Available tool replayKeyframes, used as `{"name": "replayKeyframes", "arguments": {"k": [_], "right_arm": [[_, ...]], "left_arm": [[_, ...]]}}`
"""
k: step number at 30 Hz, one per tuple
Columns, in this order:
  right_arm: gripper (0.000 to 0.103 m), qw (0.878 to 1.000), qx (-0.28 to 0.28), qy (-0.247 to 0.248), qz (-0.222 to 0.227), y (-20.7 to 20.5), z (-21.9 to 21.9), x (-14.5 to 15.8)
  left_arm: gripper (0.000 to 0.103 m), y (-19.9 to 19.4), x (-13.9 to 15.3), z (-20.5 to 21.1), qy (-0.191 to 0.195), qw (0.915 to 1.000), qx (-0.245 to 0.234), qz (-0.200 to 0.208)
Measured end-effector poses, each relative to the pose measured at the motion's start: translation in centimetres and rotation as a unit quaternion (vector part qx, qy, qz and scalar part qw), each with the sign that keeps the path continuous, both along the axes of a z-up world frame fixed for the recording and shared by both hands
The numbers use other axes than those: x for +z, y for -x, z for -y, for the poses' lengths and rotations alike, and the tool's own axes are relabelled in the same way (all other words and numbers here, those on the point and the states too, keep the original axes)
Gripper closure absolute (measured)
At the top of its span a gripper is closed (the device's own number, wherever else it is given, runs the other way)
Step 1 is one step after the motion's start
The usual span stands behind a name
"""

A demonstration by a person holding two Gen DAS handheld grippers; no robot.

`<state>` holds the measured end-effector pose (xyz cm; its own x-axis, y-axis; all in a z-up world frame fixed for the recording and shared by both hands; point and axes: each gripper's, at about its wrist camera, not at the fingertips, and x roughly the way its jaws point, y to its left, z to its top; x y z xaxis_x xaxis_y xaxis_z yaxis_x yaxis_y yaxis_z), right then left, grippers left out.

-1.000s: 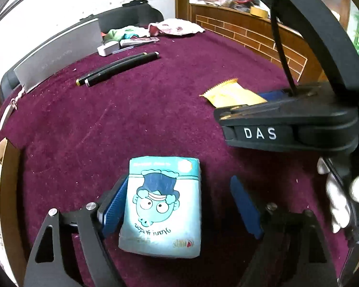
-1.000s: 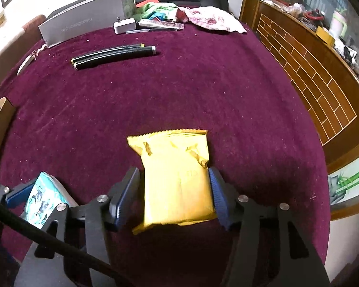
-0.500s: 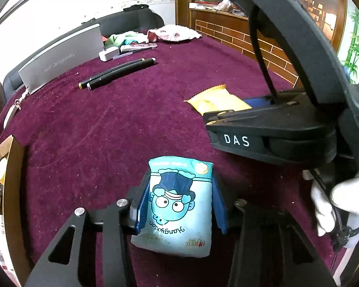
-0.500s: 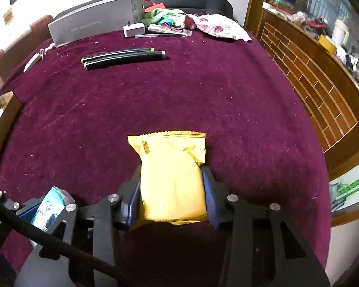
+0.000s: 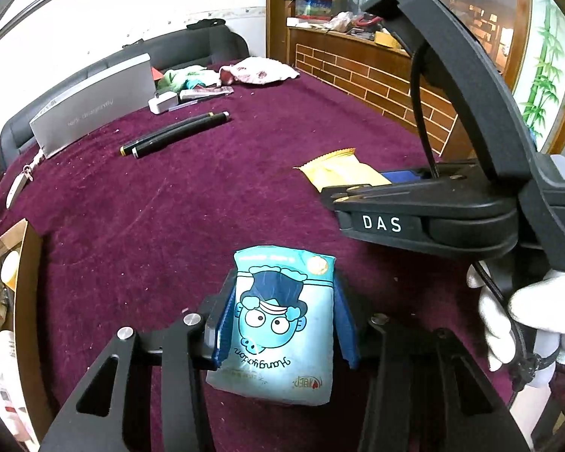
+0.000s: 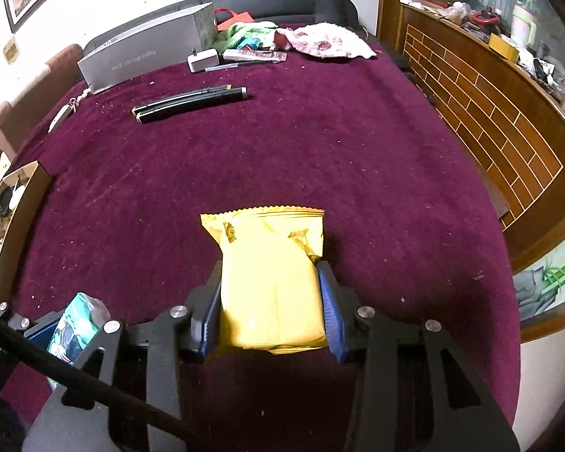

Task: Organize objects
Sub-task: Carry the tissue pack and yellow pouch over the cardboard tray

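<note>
My left gripper (image 5: 282,324) is shut on a light blue tissue pack (image 5: 278,324) with a cartoon face and holds it above the purple tablecloth (image 5: 169,207). My right gripper (image 6: 271,309) is shut on a yellow snack packet (image 6: 269,282) and holds it above the cloth. The packet also shows in the left wrist view (image 5: 339,171), to the right of the tissue pack. The tissue pack also shows at the lower left of the right wrist view (image 6: 75,324).
Two black pens (image 6: 192,103) lie side by side further back. A long grey box (image 6: 147,56), a white charger (image 6: 203,60) and crumpled cloths (image 6: 320,39) sit at the far edge. A cardboard box (image 5: 11,282) with items stands at the left. A brick-pattern counter (image 6: 489,113) runs along the right.
Both grippers closed on their packs and lifted them off the cloth. The left jaws went from wide open to shut on the tissue pack.
</note>
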<state>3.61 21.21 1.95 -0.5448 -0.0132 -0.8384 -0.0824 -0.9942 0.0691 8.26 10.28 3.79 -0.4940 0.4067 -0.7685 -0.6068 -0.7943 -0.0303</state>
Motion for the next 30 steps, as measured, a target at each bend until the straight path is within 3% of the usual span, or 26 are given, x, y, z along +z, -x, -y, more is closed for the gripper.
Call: {"name": "replayKeyframes", "arguments": {"k": [18,30], "right_arm": [[0.060,0.999,0.014,0.004,-0.035,-4.2,1.4,3.6],[0.060,0.995,0.076,0.005,-0.063,-5.9,7.6,6.5]], "left_arm": [[0.063,-3.6,3.2,2.2,-0.034,0.9992,-0.008,-0.017],[0.063,-5.0,5.6,10.4,-0.064,0.9958,0.053,-0.039]]}}
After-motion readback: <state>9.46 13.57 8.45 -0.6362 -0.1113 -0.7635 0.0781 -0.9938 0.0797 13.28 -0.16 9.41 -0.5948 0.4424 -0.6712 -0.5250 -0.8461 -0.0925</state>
